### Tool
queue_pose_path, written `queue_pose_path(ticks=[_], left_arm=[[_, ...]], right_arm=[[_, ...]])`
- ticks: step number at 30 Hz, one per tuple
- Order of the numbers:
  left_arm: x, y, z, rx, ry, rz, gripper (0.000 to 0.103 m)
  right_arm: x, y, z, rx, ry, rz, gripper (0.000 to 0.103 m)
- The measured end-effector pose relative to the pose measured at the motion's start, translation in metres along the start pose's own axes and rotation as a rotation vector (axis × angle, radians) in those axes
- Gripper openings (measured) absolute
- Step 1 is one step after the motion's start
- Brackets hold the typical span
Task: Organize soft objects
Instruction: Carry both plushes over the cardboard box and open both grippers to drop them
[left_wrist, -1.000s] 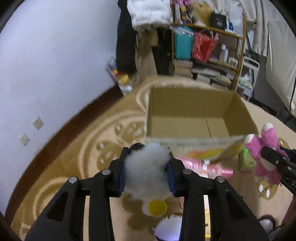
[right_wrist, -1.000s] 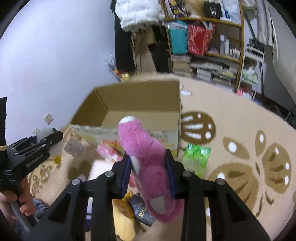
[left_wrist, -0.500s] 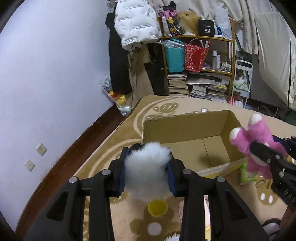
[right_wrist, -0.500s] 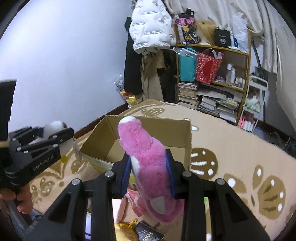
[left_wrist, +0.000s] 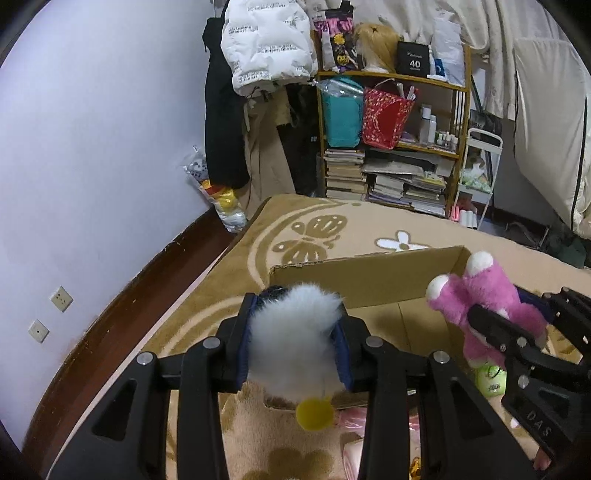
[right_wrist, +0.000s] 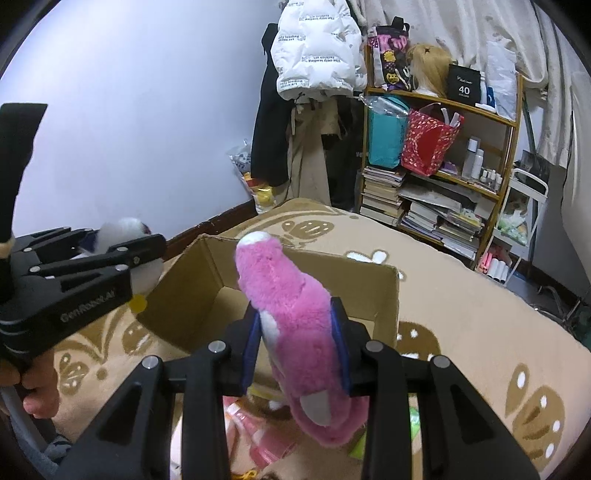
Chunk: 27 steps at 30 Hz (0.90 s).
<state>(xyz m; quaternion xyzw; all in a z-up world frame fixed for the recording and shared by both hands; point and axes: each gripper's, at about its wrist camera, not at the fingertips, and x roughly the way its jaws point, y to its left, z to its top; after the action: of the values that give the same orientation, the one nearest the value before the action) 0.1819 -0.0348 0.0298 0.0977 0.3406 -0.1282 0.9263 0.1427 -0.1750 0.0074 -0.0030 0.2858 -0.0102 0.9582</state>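
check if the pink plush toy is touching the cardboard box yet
Apart. In the right wrist view the pink plush toy, clamped in the right hand-held gripper, is held up in the air, and the cardboard box sits on the rug beyond it.

fluffy white plush (left_wrist: 293, 334), pink plush (right_wrist: 295, 332), both over open cardboard box (right_wrist: 369, 291)

"40" on black box (left_wrist: 413, 58) on shelf, "GenRobot.AI" on left claw (right_wrist: 127, 254) body
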Motion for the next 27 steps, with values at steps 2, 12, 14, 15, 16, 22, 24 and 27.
queue_pose_path(ticks=[2, 12, 14, 15, 16, 22, 24, 27], left_arm=[[0.007, 0.000, 0.000, 0.000, 0.012, -0.004, 0.036], [0.040, -0.009, -0.015, 0.012, 0.086, -0.046, 0.037], [0.044, -0.013, -0.017, 0.020, 0.097, -0.037, 0.038], [0.045, -0.013, -0.018, 0.024, 0.094, -0.029, 0.039], [0.044, -0.014, -0.018, 0.028, 0.082, -0.011, 0.047], [0.037, -0.010, -0.016, 0.031, 0.046, 0.024, 0.078], [0.035, -0.006, -0.015, 0.019, 0.052, 0.047, 0.089], [0.025, 0.000, -0.016, 0.019, 0.017, 0.095, 0.103]], right_arm=[[0.006, -0.004, 0.000, 0.008, 0.008, 0.003, 0.038], [0.033, -0.025, -0.006, 0.104, 0.062, 0.062, 0.040], [0.035, -0.027, -0.007, 0.116, 0.064, 0.060, 0.042], [0.036, -0.029, -0.008, 0.124, 0.066, 0.062, 0.042], [0.036, -0.030, -0.008, 0.131, 0.067, 0.064, 0.042], [0.032, -0.036, -0.009, 0.154, 0.063, 0.068, 0.073], [0.029, -0.037, -0.009, 0.158, 0.059, 0.064, 0.083], [0.022, -0.038, -0.006, 0.153, 0.048, 0.054, 0.094]])
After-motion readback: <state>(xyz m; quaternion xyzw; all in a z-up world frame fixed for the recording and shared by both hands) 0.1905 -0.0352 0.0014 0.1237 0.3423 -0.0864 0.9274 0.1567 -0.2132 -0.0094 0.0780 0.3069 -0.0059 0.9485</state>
